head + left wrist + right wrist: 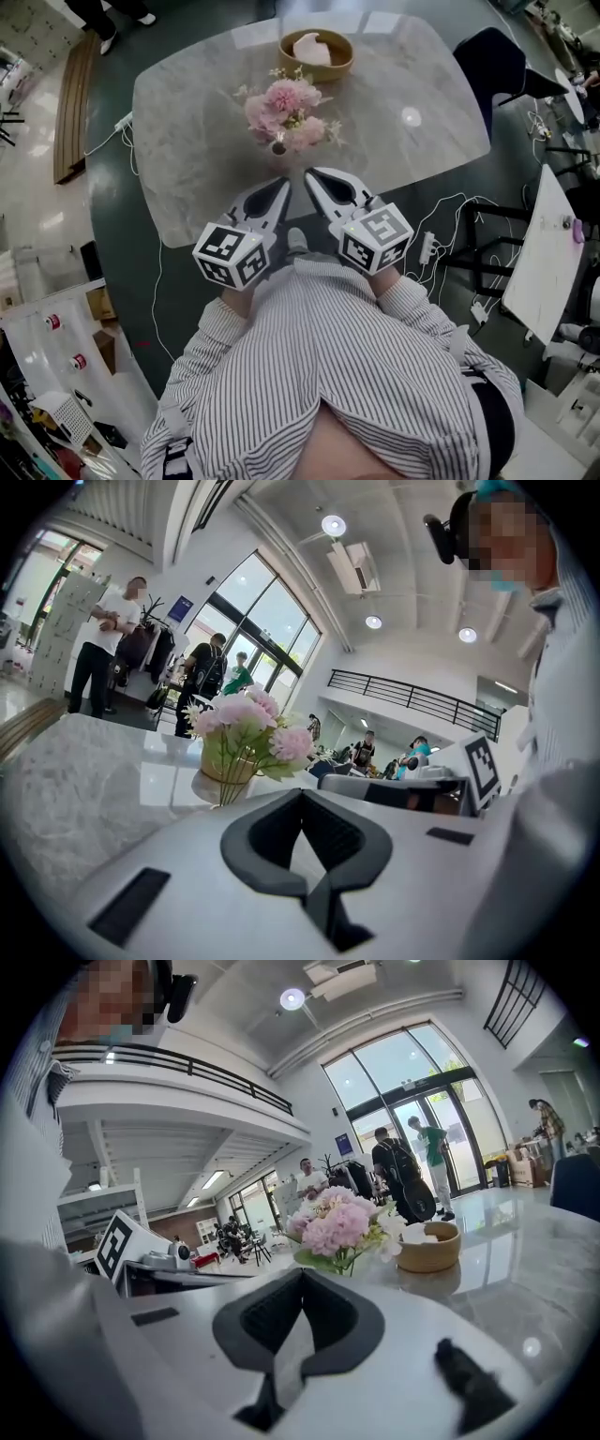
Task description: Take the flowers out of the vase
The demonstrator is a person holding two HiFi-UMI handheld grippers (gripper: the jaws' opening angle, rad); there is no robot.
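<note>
Left gripper (278, 190) and right gripper (315, 178) were held closed, empty; the light, crushable flowers (286, 105), upper centre, were judged best gripped at the stems (223, 782).

Head view steeply down over table (187, 141), gripper views low, near level, both facing flowers (239, 716)

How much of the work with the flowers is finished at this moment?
Nothing looks done yet: the flowers stand in the vase on the table. Nothing is in hand: the left gripper and the right gripper are shut and empty, short of the vase. Left to do: open, grip the stems, lift them out.
</note>
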